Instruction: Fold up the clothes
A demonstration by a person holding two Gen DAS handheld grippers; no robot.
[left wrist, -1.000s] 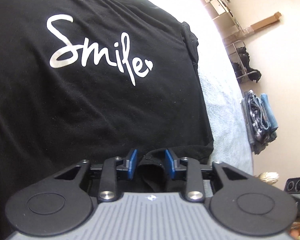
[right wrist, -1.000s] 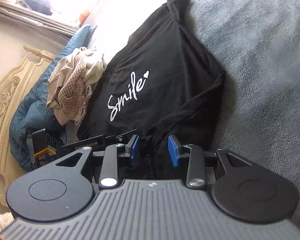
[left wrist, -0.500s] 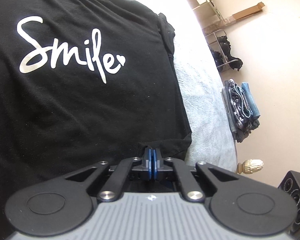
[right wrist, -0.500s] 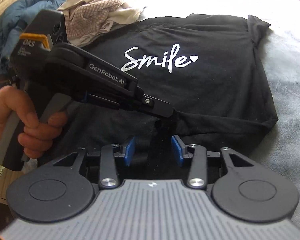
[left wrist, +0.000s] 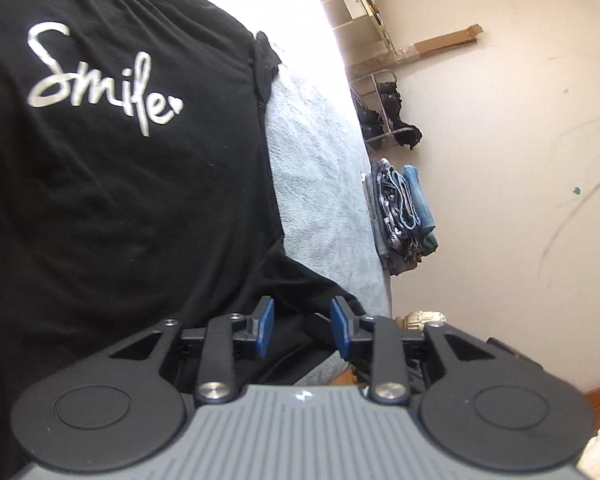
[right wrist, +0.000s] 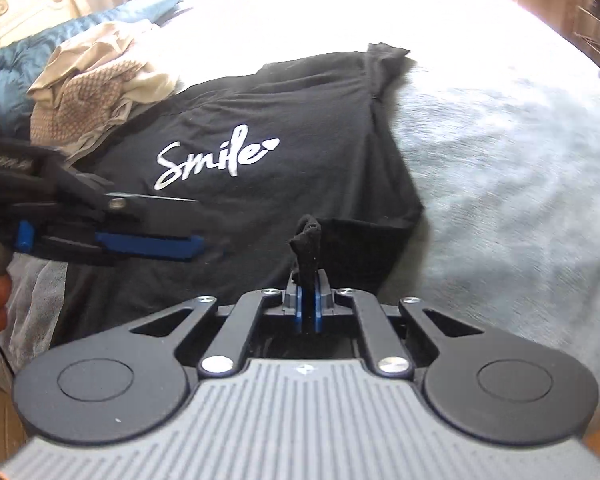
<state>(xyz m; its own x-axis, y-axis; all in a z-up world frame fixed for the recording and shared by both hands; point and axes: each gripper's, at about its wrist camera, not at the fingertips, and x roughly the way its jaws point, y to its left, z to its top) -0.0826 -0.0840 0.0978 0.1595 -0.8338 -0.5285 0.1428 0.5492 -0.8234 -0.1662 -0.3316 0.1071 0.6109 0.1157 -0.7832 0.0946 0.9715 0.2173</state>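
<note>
Though unseen from left: right gripper (right wrist: pixel 308 304) pinching black shirt (right wrist: pixel 260 120); left gripper (left wrist: pixel 302 330) opening, empty.

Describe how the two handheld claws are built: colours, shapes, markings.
Both match. The right claw has blue pads on black linkage arms with silver screws, two round black discs and a ribbed grey body. The left claw looks the same; the right wrist view shows its grey handle.
</note>
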